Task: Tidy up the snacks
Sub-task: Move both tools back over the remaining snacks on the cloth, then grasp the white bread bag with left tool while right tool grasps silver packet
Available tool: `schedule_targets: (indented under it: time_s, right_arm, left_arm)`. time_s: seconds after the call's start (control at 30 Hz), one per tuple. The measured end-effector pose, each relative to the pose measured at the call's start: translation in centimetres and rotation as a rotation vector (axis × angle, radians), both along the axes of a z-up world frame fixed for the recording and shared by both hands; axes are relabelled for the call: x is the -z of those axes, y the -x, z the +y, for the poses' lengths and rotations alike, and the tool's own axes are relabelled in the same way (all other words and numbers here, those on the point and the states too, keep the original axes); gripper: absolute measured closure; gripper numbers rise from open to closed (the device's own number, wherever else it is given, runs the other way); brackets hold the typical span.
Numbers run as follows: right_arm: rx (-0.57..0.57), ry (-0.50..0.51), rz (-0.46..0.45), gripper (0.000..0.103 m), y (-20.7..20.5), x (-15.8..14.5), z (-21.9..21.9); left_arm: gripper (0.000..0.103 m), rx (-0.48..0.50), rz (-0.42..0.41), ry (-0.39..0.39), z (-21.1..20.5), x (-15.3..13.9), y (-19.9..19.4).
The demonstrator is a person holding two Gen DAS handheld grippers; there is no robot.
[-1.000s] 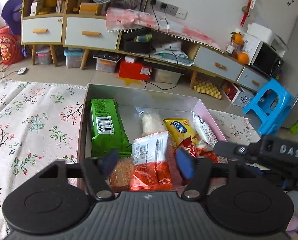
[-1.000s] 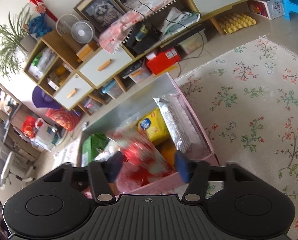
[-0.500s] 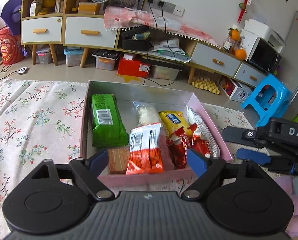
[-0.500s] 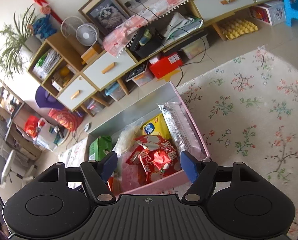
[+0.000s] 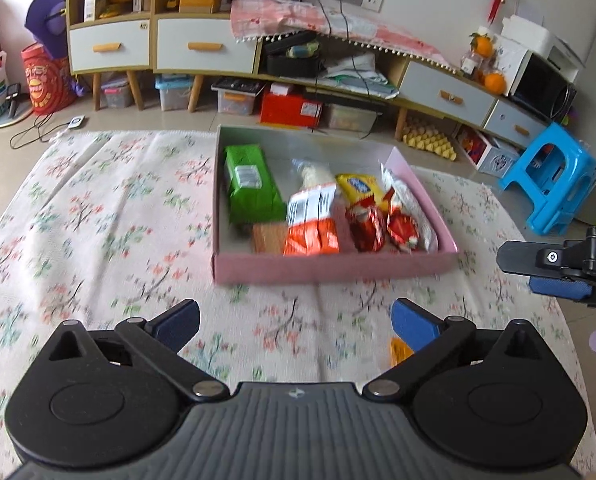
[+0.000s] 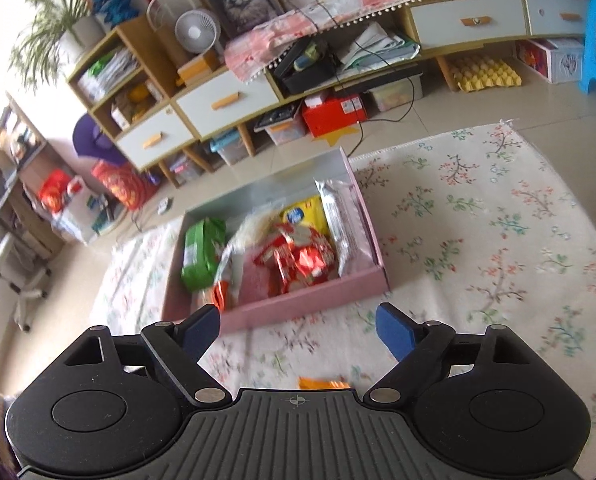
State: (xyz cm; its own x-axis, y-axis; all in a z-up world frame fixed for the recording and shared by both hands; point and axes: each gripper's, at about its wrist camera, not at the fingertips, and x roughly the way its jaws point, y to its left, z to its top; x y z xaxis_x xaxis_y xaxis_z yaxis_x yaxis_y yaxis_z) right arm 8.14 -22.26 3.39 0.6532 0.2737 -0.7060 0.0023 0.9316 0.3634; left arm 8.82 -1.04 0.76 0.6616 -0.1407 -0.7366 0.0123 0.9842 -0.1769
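Here, left claw point(image 5: 294, 322) spread wide and empty, right claw point(image 6: 298, 330) likewise, jaws just opening, short of pink box point(image 5: 333, 268).

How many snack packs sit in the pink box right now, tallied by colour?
In the pink box:
Green pack: 1
Orange-and-white pack: 1
Yellow pack: 1
Red wrapped packs: 2
Clear bag with white contents: 1
Silver pack: 1
Brown biscuit pack: 1
Total: 8
Motion blur may hide more.
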Motion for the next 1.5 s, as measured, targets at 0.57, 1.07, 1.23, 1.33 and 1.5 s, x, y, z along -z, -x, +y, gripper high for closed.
schedule_targets:
  time_s: [0.57, 1.07, 1.23, 1.33, 1.5]
  right_arm:
    - [-0.094, 0.243, 0.104, 0.016, 3.7, 3.0, -0.3]
    - [-0.115, 0.201, 0.251, 0.026, 4.6, 6.1, -0.4]
    - [-0.120, 0.197, 0.272, 0.050, 4.5, 6.7, -0.4]
    - [-0.121, 0.190, 0.276, 0.063, 4.4, 7.0, -0.5]
    - [-0.107, 0.179, 0.259, 0.067, 4.2, 6.8, -1.3]
  left_arm:
    - [0.001, 0.043, 0.143, 0.018, -2.1, 3.4, 3.3]
    - [0.029, 0.058, 0.199, 0.023, -6.0, 5.9, 4.1]
    - [0.038, 0.071, 0.191, 0.007, -6.7, 6.1, 4.0]
    - [0.043, 0.080, 0.186, -0.011, -6.9, 6.2, 3.9]
    - [0.071, 0.107, 0.168, -0.058, -7.1, 6.1, 3.9]
